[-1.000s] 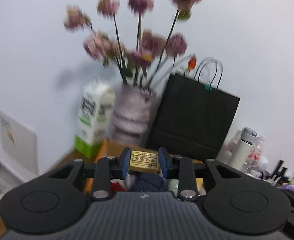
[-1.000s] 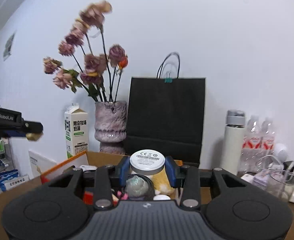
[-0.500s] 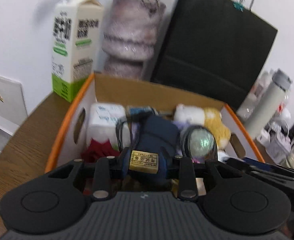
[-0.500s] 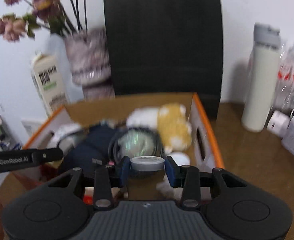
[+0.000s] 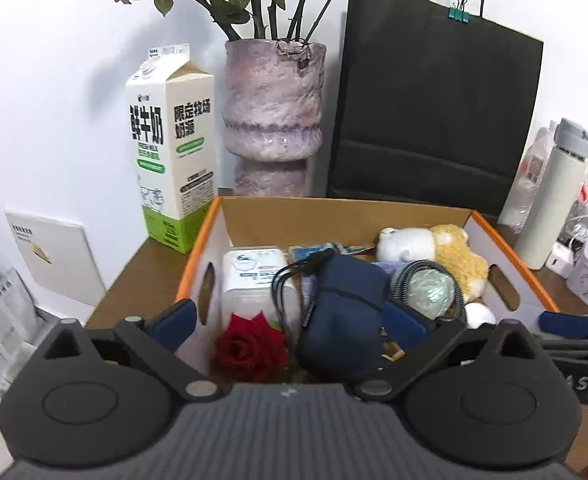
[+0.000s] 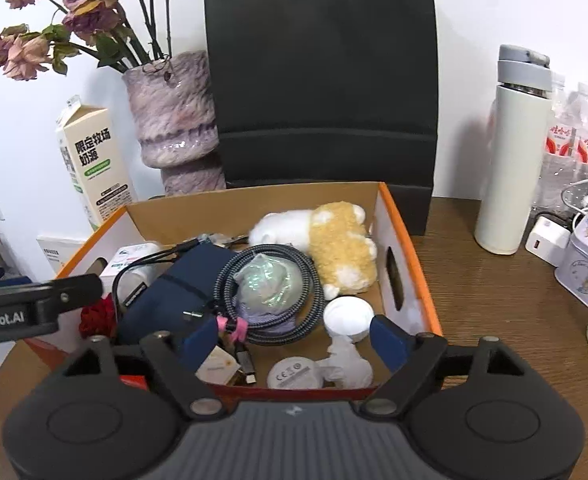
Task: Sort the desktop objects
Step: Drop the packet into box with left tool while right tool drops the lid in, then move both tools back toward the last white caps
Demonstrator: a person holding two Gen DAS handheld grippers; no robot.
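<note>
An orange-rimmed cardboard box (image 5: 197, 256) (image 6: 422, 280) holds a red rose (image 5: 249, 350), a navy pouch (image 5: 342, 320), a coiled cable (image 6: 269, 292) and a plush toy (image 6: 334, 248). My left gripper (image 5: 289, 320) hangs over the box's near left part. Its jaws are opening wide, with nothing pressed between them. My right gripper (image 6: 294, 338) hovers over the near right part, its jaws opening too. A white round disc (image 6: 294, 374) lies loose in the box below the right gripper. A small tan block (image 6: 217, 368) lies beside it.
Behind the box stand a milk carton (image 5: 173, 148), a purple vase (image 5: 273, 108) of dried flowers and a black paper bag (image 5: 434, 112). On the wooden table to the right are a white flask (image 6: 514, 152), water bottles (image 6: 570, 140), a charger (image 6: 546, 240) and a tin (image 6: 586, 268).
Both grippers tipped down from facing the wall to over the box. The left let go of the gold-labelled block and the right let go of the white disc; both now stand wide.
</note>
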